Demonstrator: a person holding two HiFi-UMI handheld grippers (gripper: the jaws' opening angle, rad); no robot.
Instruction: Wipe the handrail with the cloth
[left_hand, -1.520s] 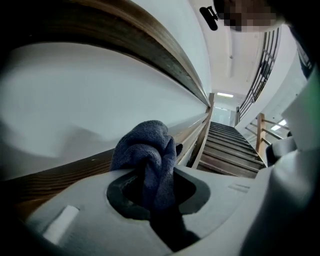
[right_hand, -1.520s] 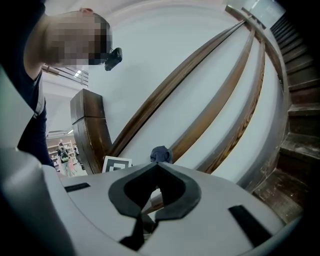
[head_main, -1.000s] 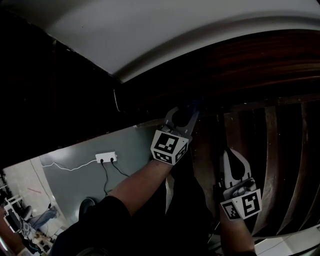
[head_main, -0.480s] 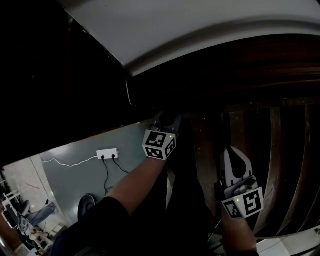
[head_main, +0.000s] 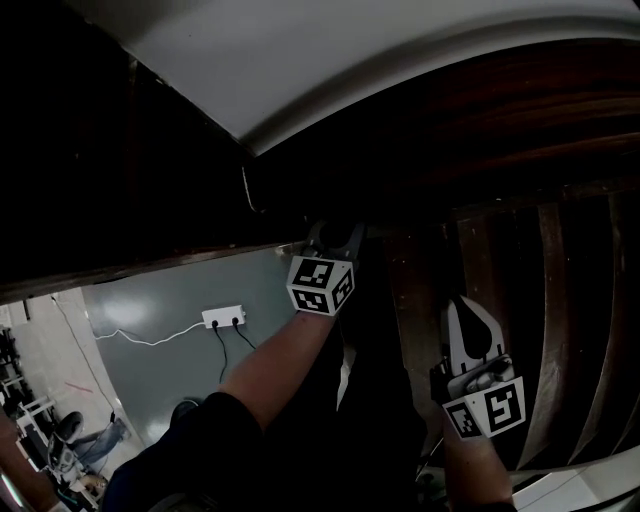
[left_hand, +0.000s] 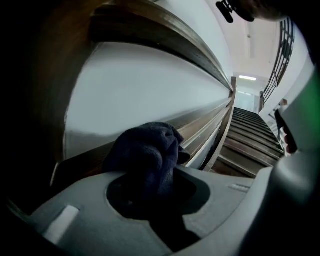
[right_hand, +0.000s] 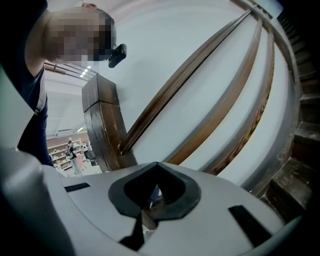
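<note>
Left gripper view: cloth (left_hand: 148, 152) between clamped jaws, bulging past tips; right gripper (right_hand: 149, 204) jaws together.

Head view looks steeply down. Left gripper view faces up the stairs (left_hand: 250, 137), right gripper view toward the post (right_hand: 102, 125). Both share the nearby handrail (left_hand: 150, 22).

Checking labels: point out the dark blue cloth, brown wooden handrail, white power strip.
dark blue cloth (left_hand: 145, 150): left gripper view, bunched middle.
brown wooden handrail (left_hand: 170, 40): left gripper view, upper curved face.
white power strip (head_main: 223, 318): head view, its centre.
</note>
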